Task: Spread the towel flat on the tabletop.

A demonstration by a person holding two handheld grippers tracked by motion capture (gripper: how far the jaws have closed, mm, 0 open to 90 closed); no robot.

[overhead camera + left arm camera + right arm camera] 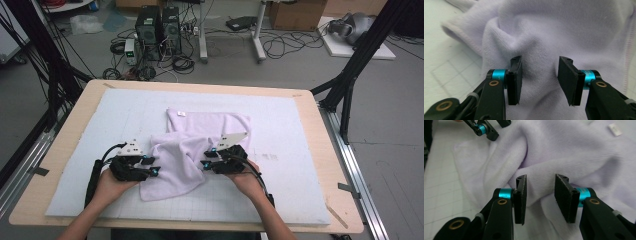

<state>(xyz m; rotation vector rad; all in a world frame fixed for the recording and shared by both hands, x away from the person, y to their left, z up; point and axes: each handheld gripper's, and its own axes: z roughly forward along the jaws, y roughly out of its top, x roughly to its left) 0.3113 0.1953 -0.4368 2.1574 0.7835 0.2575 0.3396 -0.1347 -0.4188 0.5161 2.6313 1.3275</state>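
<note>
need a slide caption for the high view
Two hand-held black grippers, left and right, jaws open, flank a rumpled lilac terry towel.

Both hands low, left gripper (pixel 148 166) and right gripper (pixel 209 159) pointing inward, jaws parted, seemingly gripping nothing.

Lilac towel (pixel 200 145): soft terry cloth, loosely folded and rumpled before you, near corner drooping toward you, small white tag at its far edge, mid-mat.
</note>
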